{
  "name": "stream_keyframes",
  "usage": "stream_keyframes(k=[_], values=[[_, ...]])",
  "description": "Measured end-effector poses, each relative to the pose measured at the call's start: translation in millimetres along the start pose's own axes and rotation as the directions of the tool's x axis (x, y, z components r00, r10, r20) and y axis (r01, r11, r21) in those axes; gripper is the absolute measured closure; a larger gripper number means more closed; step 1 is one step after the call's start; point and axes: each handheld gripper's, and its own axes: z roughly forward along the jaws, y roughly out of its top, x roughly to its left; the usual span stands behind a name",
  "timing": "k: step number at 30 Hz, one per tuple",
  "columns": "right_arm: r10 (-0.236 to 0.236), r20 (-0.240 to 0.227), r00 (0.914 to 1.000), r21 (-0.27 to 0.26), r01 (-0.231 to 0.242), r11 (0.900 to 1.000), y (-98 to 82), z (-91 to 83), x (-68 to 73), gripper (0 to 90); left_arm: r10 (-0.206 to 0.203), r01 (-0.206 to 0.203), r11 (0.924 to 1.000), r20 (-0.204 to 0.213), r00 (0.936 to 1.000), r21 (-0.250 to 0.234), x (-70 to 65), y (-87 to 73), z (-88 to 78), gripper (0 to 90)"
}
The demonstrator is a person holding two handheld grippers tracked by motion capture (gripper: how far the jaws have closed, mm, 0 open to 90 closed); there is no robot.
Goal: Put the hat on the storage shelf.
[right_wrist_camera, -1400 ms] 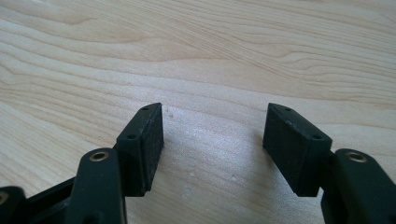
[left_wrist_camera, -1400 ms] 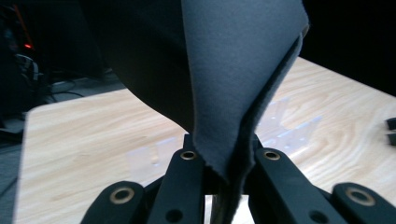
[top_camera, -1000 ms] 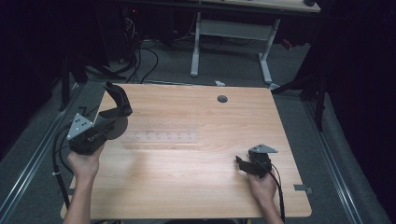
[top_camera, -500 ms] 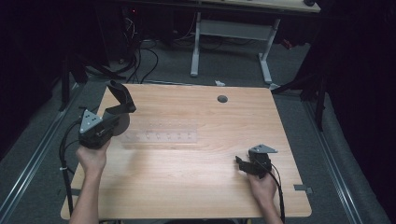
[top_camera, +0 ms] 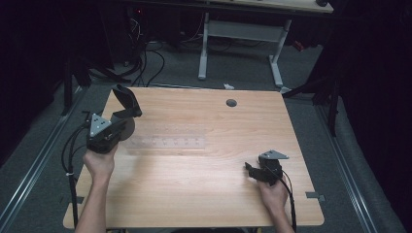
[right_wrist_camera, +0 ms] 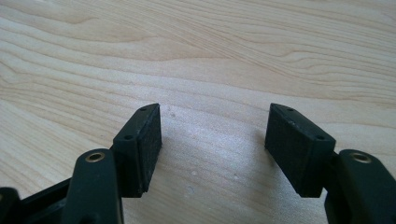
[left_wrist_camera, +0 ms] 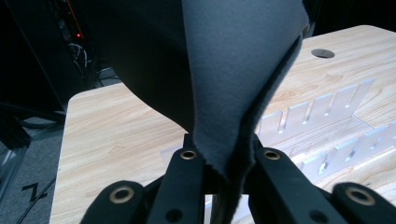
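Clamped tight, the left gripper (top_camera: 127, 112) pinches a folded grey felt sheet (left_wrist_camera: 243, 74) near the left edge of the wooden table (top_camera: 194, 204), just beside a clear slotted rack (top_camera: 167, 143) lying mid-table. Jaws on the right gripper (right_wrist_camera: 212, 144) stand wide apart, holding nothing, hovering close over bare wood near the table's right front. Judging by the rack's narrow slots (left_wrist_camera: 322, 105), the felt likely needs a taut, straight edge lined up along one slot, with the free gripper steadying the loose fold.
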Motion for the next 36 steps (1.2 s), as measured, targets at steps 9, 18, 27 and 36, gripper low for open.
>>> stream_keyframes(k=[9,18,27,36], values=[[-0.001,0.001,1.0,0.0,0.001,1.0,0.0,0.0,0.0,36.6,0.011,-0.011,0.9999,-0.017,0.9998,-0.01,-2.1,-5.8,3.0,86.0],[0.0,0.001,1.0,0.0,0.0,1.0,0.0,0.0,0.1,36.6,0.005,-0.005,0.9998,-0.033,0.9995,-0.018,-3.3,-6.2,3.2,86.0],[-0.002,0.001,1.0,0.0,0.002,1.0,0.0,0.1,0.2,36.4,0.009,-0.01,0.9997,-0.054,0.9985,-0.023,-2.5,-7.5,2.0,86.0],[-0.002,0.001,1.0,0.001,0.002,1.0,0.0,0.1,0.2,36.4,0.003,-0.004,0.9998,-0.054,0.9985,-0.017,-1.9,-10.6,5.1,86.0]])
